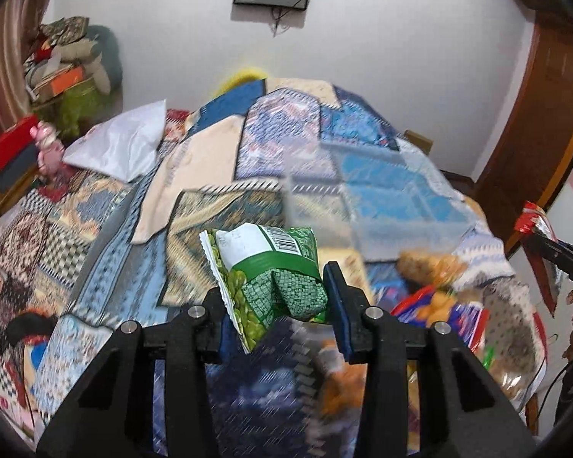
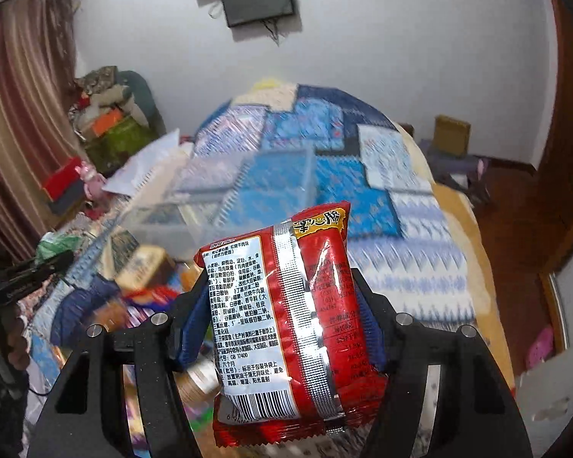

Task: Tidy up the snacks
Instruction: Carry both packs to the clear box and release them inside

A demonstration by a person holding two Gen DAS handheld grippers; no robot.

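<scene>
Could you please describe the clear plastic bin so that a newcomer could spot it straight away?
Start from the bed with the blue patchwork quilt. The clear plastic bin sits on it, beyond the snack pile. Unlike the colourful packets, it is a see-through box, so the quilt shows through its walls.

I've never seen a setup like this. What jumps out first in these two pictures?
Each claw grips a snack. The left claw pinches a green packet above the patchwork quilt, and the right claw clamps a red packet whose white printed label faces the camera. Behind them a clear plastic bin rests on the bed, with more snacks heaped beside it.
</scene>
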